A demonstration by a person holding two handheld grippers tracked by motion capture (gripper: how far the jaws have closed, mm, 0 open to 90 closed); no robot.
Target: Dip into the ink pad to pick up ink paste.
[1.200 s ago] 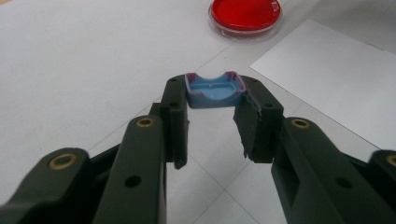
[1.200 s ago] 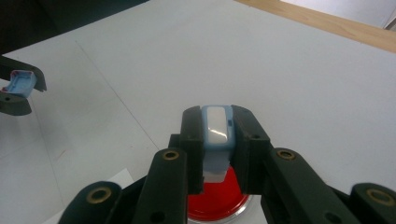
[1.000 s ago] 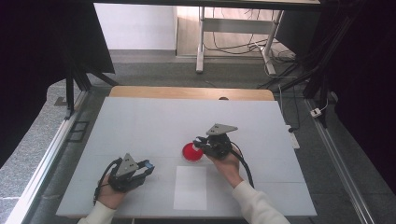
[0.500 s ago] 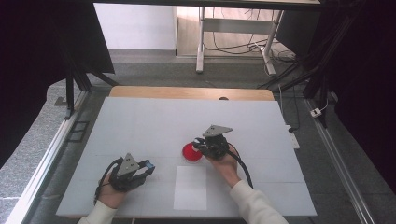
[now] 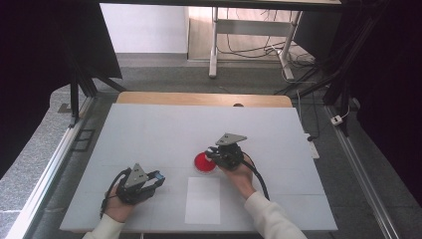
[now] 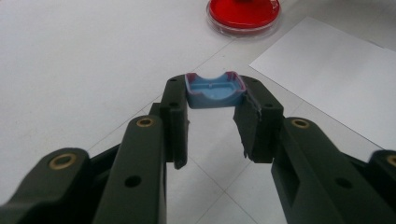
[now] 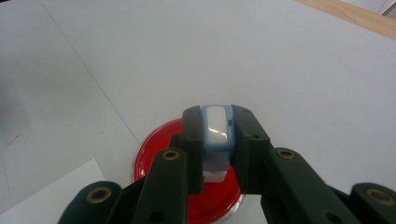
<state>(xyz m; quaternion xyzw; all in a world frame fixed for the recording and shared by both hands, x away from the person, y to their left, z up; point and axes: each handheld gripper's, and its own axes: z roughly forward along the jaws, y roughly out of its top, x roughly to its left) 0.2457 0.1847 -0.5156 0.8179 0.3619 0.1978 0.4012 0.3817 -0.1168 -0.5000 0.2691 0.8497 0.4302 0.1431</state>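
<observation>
White table [image 5: 149, 129]. Right gripper [image 7: 217, 140] clamps blue block over red dish [image 7: 159, 140]; lower slowly, maybe centred. Left gripper [image 6: 215, 93] pinches blue tray.

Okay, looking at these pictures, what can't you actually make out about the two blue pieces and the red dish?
- Blue cap, left gripper view: the sides sit behind the pads; its use is unclear.
- Blue block, right gripper view: its lower end sinks between the jaws; whether it touches the red dish cannot be told.
- Red dish, left gripper view: the top edge cuts off its far side.
- High view: both blue pieces too small.
</observation>
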